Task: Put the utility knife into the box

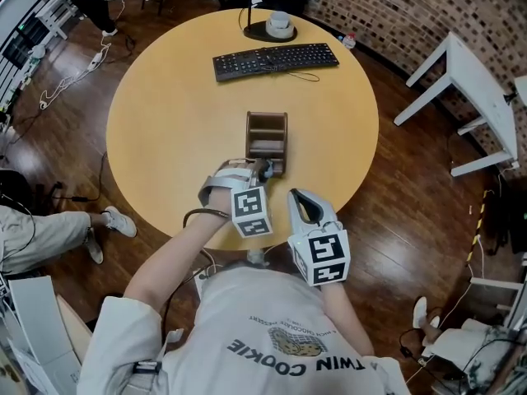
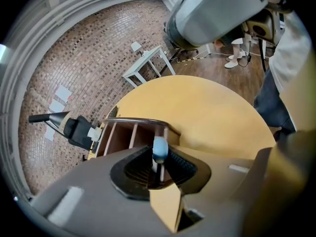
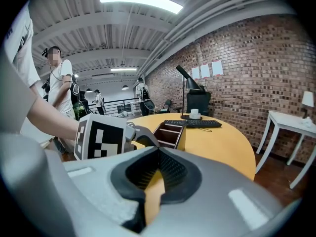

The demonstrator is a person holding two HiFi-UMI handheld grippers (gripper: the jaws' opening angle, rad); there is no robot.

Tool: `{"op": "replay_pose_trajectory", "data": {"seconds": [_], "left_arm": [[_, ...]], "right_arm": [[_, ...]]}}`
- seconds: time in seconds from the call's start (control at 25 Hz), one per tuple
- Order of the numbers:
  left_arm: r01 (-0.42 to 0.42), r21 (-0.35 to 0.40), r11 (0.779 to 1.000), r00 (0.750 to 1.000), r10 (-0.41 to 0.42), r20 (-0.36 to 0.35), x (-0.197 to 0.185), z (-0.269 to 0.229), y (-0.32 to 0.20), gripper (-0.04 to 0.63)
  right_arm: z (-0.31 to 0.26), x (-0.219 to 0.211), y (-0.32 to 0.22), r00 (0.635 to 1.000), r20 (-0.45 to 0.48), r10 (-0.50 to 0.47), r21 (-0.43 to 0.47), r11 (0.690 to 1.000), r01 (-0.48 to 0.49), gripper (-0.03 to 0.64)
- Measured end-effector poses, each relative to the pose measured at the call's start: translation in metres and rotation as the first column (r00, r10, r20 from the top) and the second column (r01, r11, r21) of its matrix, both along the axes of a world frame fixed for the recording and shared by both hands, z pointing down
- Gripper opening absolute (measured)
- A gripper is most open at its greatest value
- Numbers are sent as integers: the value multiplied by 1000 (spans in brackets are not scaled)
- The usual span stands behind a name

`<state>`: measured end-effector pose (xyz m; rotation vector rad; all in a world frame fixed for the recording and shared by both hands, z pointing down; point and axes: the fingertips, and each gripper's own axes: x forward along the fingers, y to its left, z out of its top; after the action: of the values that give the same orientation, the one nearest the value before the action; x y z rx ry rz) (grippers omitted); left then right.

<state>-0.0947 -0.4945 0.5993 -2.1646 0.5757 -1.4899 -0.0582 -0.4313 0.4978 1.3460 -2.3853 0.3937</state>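
Note:
The brown wooden box (image 1: 249, 134) with open compartments lies in the middle of the round yellow table (image 1: 173, 113). My left gripper (image 1: 257, 169) is at the box's near end, shut on the utility knife (image 1: 267, 169). In the left gripper view the knife (image 2: 159, 148) stands between the jaws, thin and pale with a light blue end up, just before the box (image 2: 129, 136). My right gripper (image 1: 299, 197) hangs shut and empty over the table's near edge, right of the left one. Its own view shows the box (image 3: 170, 132) and the left gripper's marker cube (image 3: 101, 138) ahead.
At the table's far side lie a black keyboard (image 1: 276, 58) and a round black lamp base with a cup (image 1: 270, 27). A white side table (image 1: 473, 81) stands to the right on the wooden floor. A seated person's legs (image 1: 58, 229) are at the left, and cables lie near them.

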Motion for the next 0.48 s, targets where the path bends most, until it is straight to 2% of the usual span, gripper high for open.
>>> {"op": "replay_pose_trajectory", "data": {"seconds": [0.08, 0.16, 0.36, 0.48], "left_arm": [[9, -8, 1000, 1000, -9, 1, -1, 0, 1, 100], [18, -12, 1000, 1000, -17, 3, 0, -2, 3, 152], [55, 19, 998, 998, -55, -1, -3, -13, 10, 152], [97, 10, 995, 995, -96, -39, -4, -21, 18, 152]], "right_arm": [[1, 2, 3, 1000, 0, -6, -4, 1000, 6, 2], [-2, 4, 5, 1000, 3, -15, -3, 1000, 15, 2], [-9, 7, 13, 999, 11, -46, 9, 999, 46, 2], [-10, 6, 18, 997, 17, -77, 12, 997, 77, 2]]}}
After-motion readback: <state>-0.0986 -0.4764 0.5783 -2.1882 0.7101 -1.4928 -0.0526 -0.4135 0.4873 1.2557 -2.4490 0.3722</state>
